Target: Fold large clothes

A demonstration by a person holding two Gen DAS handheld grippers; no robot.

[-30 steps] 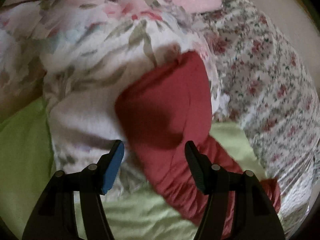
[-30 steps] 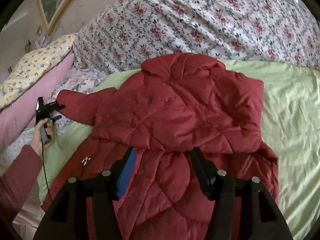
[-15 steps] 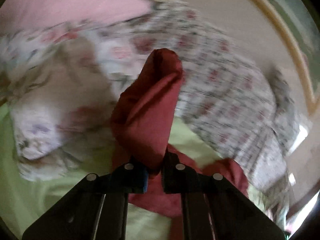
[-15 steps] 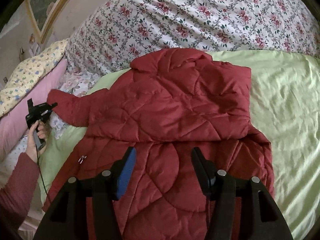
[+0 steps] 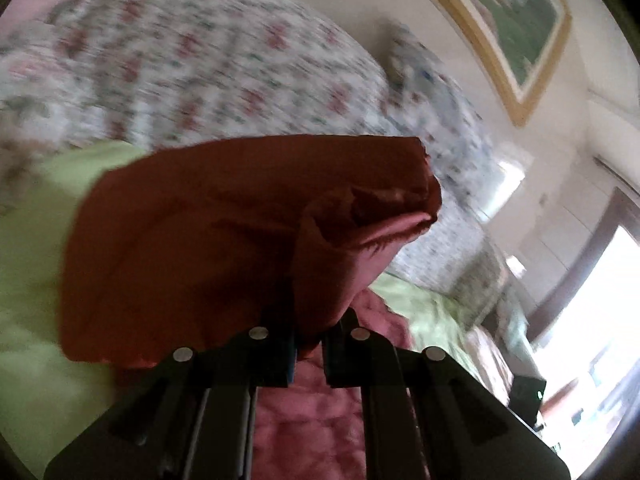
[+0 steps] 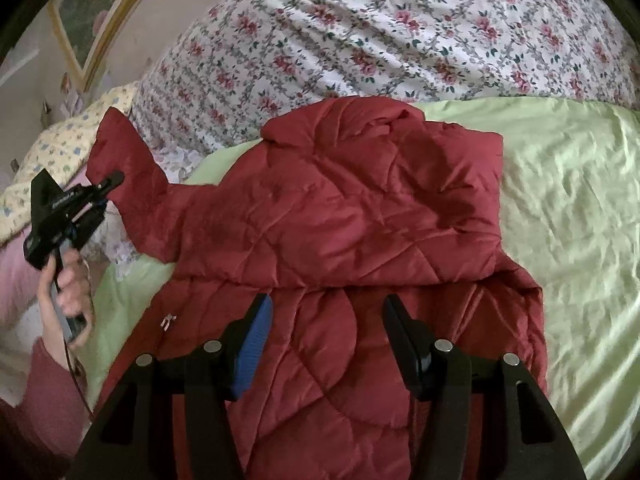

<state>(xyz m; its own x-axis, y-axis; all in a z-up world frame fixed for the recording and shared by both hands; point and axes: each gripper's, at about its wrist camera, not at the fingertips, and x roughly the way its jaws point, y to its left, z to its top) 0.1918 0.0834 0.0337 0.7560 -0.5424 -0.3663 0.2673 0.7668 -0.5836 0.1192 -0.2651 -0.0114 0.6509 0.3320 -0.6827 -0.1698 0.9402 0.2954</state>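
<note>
A red quilted jacket [image 6: 340, 216] lies spread on the light green bedsheet [image 6: 560, 200]. Its left sleeve [image 6: 124, 160] is lifted off the bed toward the upper left in the right wrist view. My left gripper [image 5: 308, 344] is shut on that sleeve [image 5: 224, 240], whose cuff end bunches up and fills the left wrist view. From the right wrist camera the left gripper [image 6: 108, 182] shows as a black tool in a hand, clamped on the sleeve. My right gripper [image 6: 326, 320] hovers open over the jacket's lower body, with nothing between its fingers.
A rose-print duvet [image 6: 400, 32] is heaped along the far side of the bed. A yellow patterned pillow [image 6: 60, 148] and pink bedding [image 6: 16, 272] lie at the left. A framed picture [image 5: 508, 24] hangs on the wall. A bright window [image 5: 592, 308] is at the right.
The left gripper closed on the sleeve end, then lifted it off the floral bedding and swung it up toward the jacket. The right gripper stayed put, open.
</note>
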